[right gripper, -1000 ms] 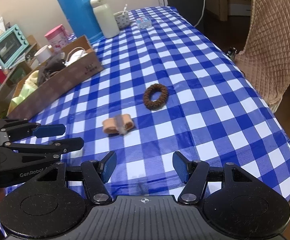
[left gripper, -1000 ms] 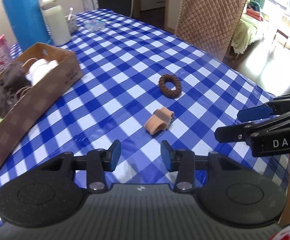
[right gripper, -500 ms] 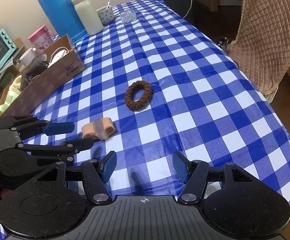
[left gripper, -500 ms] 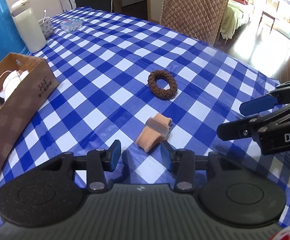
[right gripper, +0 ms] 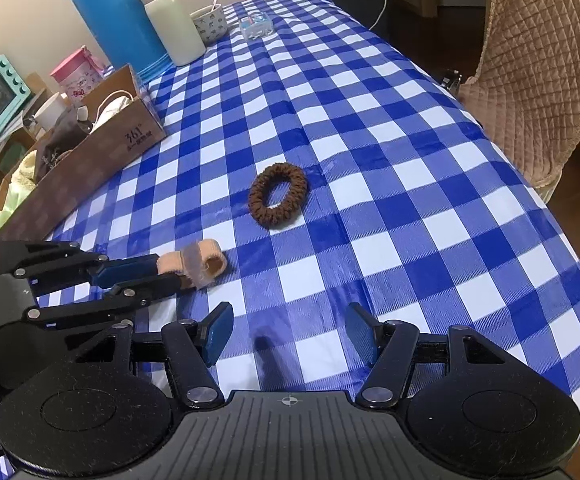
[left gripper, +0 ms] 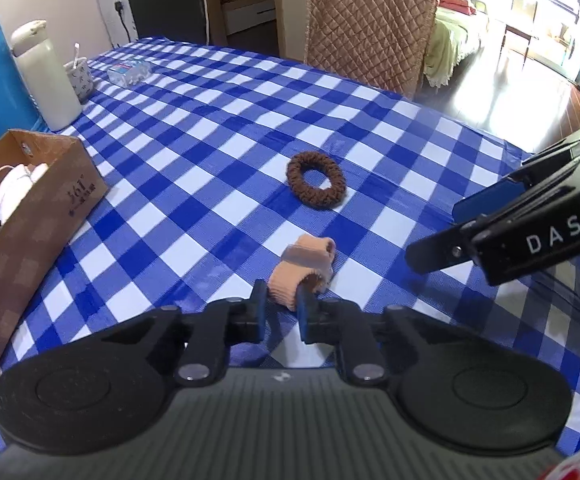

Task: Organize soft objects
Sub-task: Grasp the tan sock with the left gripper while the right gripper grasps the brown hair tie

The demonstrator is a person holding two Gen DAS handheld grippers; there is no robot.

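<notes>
The left tongs (left gripper: pixel 283 307) are closed on the near end of a small beige elastic band (left gripper: pixel 305 266), which lies on the checked cloth of the bench (right gripper: pixel 410 168), close to its near edge. In the right wrist view the same tongs reach in from the left side, and their two blue pads pinch the band from both sides. I cannot tell whether the band is lifted already or rests on the cloth; it looks very low.

The right tongs (right gripper: pixel 288 334) are wide open and hold nothing. They hover above the cloth near the same edge, just beside the band.

A brown scrunchie (right gripper: pixel 277 194) lies farther in, toward the middle of the bench, apart from the band and not touched. At the left edge stands a long cardboard box (right gripper: pixel 102 152) with soft things inside, such as a white cloth and something pale green.

I judge that the step in hand is the pickup of the band. The next move probably calls for lifting it clear of the cloth and carrying it left to the box, with the grip kept firm, because the piece is soft and only its end is pinched. After that, the scrunchie remains, and the free right tongs could take it.
</notes>
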